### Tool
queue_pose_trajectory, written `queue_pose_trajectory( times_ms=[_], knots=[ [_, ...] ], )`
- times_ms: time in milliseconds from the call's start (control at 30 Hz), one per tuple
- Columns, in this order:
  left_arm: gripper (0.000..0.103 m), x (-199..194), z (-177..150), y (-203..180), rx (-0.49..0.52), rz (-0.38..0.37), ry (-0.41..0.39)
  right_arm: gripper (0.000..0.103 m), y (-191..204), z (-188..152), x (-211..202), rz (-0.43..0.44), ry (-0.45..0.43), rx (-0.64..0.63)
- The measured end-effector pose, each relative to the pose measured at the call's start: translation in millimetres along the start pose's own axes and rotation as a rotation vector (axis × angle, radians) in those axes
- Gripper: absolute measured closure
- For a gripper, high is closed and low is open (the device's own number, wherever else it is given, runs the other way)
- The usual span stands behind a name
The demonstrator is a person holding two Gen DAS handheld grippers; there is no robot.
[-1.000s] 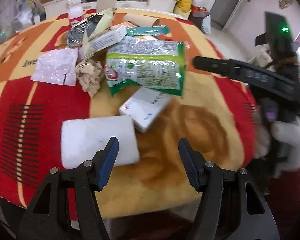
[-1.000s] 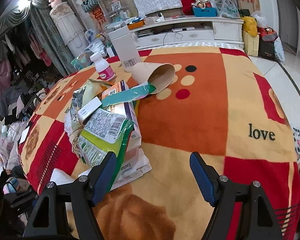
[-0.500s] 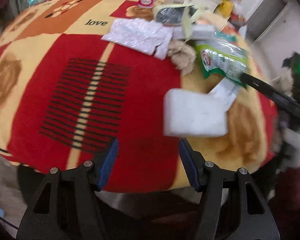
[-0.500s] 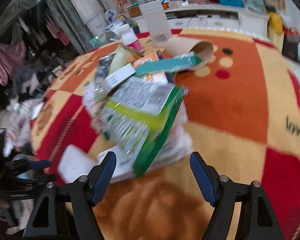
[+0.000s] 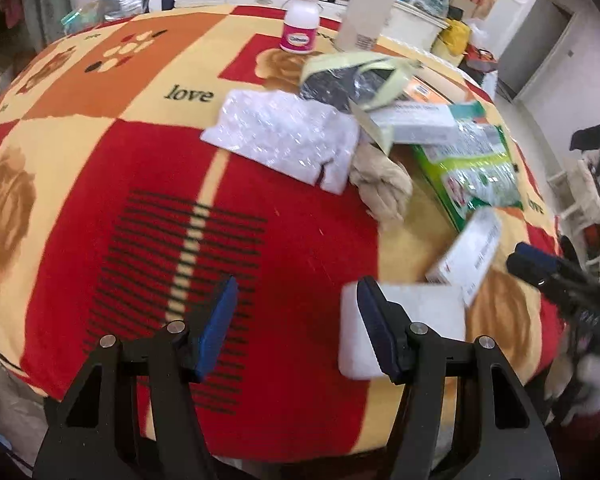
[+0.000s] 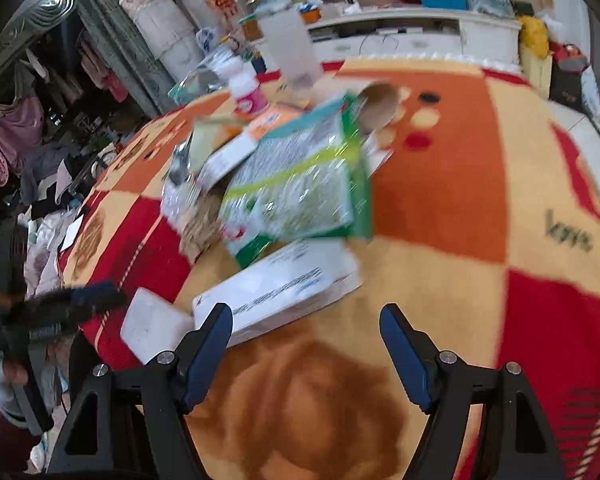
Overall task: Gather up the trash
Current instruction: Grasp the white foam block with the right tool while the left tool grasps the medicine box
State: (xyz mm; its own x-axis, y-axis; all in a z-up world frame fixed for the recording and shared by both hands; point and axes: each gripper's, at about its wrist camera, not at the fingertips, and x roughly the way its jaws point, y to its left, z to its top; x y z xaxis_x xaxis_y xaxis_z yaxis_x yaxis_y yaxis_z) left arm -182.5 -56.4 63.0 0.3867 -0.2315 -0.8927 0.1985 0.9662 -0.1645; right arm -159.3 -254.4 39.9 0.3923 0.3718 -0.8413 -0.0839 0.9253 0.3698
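Compared with one second ago, the left gripper has swung to the left over the red part of the blanket on the tabletop, so the white foam block now lies beside its right finger and not between the fingers, while the right gripper has come closer to the white box. Both grippers are apart and hold nothing. The trash, among it the green bag and the crumpled paper, lies in a pile on the blanket, so I judge that no piece is collected yet and the right gripper is nearer to a first grasp.
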Motion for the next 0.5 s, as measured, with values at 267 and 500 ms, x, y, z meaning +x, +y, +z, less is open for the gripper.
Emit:
queue_pose_trajectory(
  times_ms=[267,500],
  knots=[
    [0.042,-4,3,-4,0.022,-0.025,-0.007,0.029,42,22,43,-0.158,-0.075,0.028],
    [0.042,11,9,-15,0.102,-0.074,0.031,0.028,27,13,42,-0.196,-0.017,-0.098]
  ],
)
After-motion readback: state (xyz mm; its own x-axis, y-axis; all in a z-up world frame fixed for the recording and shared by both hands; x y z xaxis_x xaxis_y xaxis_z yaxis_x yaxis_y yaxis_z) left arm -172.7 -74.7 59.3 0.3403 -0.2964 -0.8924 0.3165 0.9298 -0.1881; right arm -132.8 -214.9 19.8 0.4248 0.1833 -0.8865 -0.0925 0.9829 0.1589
